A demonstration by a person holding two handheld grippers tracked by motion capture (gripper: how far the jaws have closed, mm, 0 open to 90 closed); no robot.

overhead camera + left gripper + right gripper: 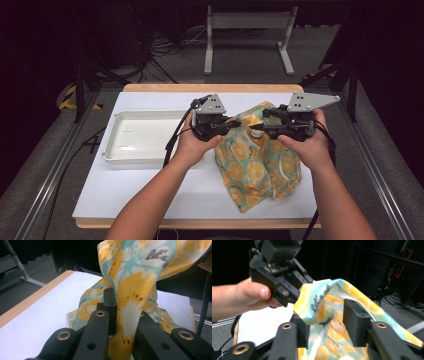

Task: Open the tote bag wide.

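Both grippers hold the cloth (257, 165) up over the table (150, 185): left gripper (234, 122) clamped on one top edge, right gripper (256, 131) clamped on the fold beside it, the rest draping down.

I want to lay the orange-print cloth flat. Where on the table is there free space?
The white table surface is bare between the tray and the near edge, left of the cloth. A narrower bare strip lies beyond the tray, along the far edge. The right half is crowded: the cloth lies there, with the left gripper and right gripper at its top.
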